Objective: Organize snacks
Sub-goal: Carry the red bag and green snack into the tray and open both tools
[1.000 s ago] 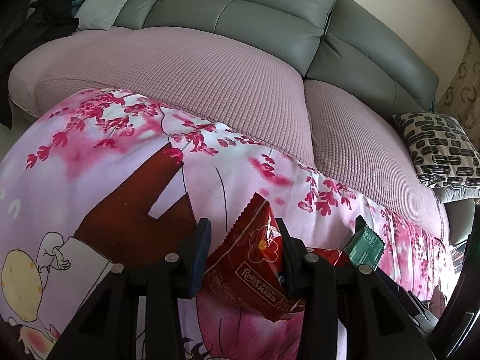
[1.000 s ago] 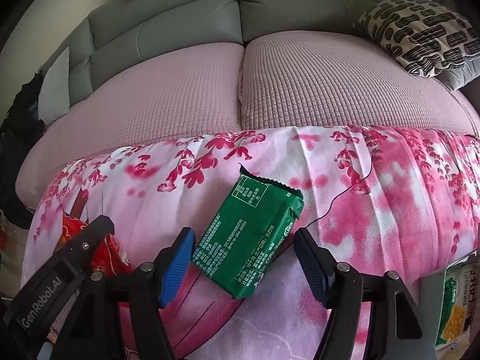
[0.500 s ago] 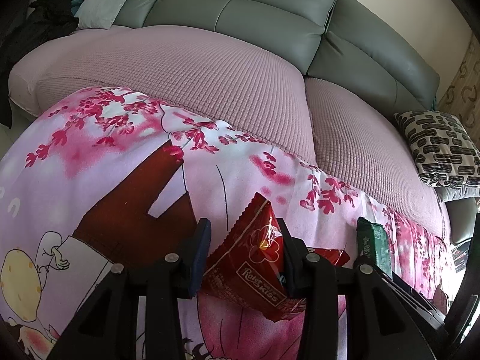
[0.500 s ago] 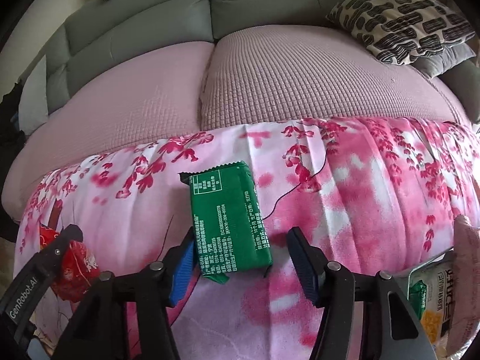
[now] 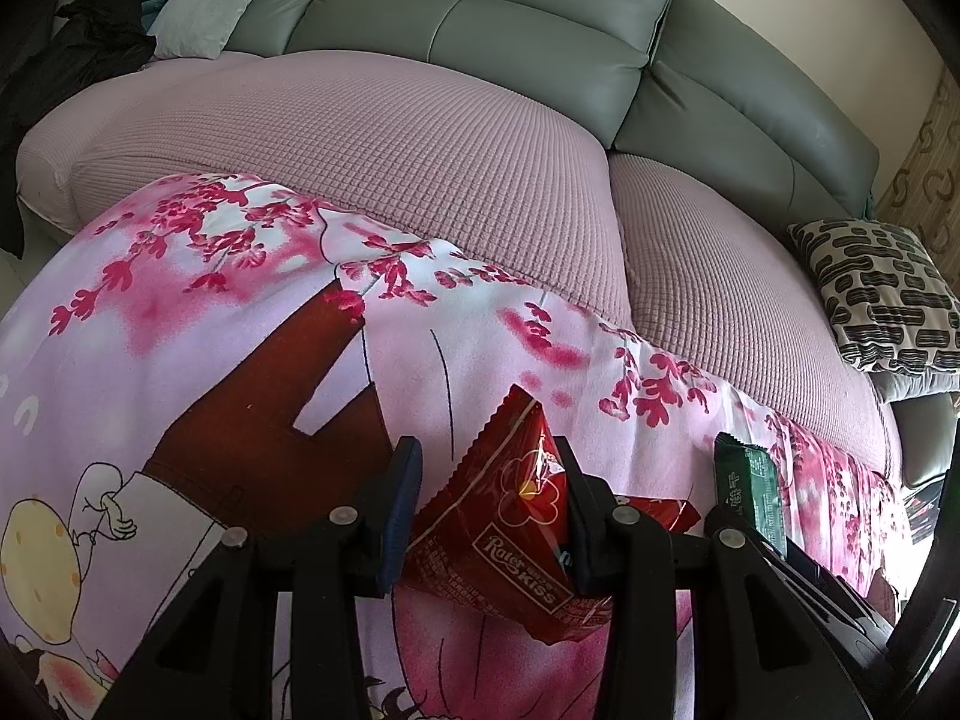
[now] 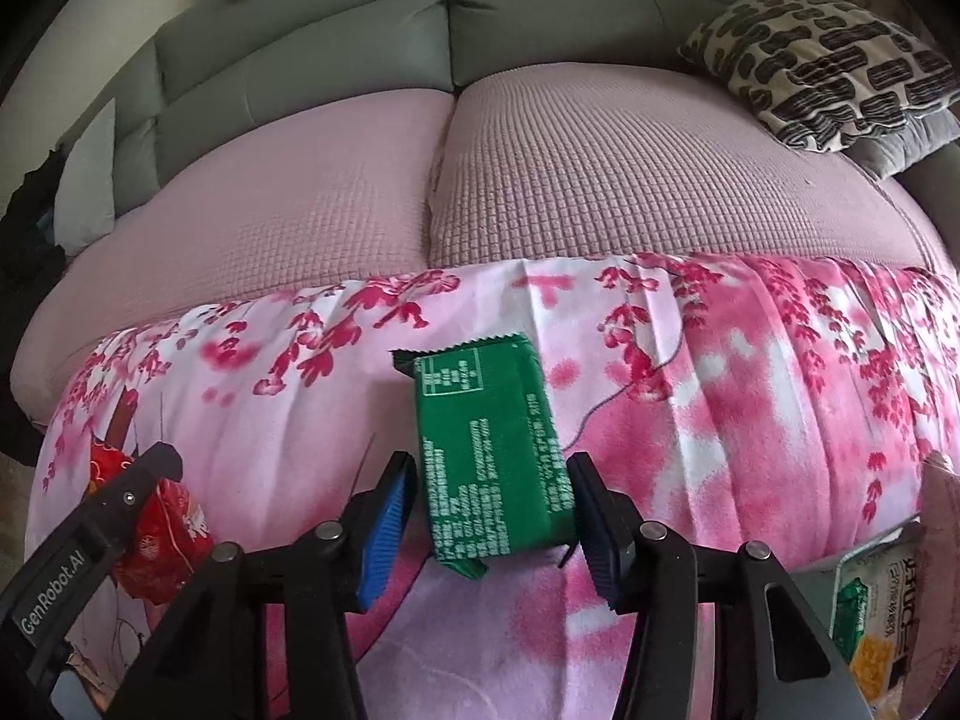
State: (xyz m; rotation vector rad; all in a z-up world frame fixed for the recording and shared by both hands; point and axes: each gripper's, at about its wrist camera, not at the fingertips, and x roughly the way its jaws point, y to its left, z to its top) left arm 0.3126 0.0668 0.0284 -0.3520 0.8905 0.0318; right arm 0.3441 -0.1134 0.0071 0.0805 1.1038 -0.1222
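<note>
A red snack packet stands tilted above the pink floral cloth, and my left gripper is shut on it, both pads against its sides. The same red packet shows at the lower left of the right wrist view. A green snack packet lies printed side up on the cloth, lengthwise between the fingers of my right gripper. Those jaws are closing on it, the right pad at its edge and a sliver of gap at the left pad. From the left wrist the green packet appears edge-on.
The cloth drapes over a sofa with pink textured seat covers and a grey back. A black-and-white patterned pillow lies at the right, and a grey pillow with dark clothing at the left. Another snack bag sits at the lower right.
The right jaws have narrowed around the green packet, which now lies straight along the fingers instead of slanted. The left gripper and red packet have not moved.
</note>
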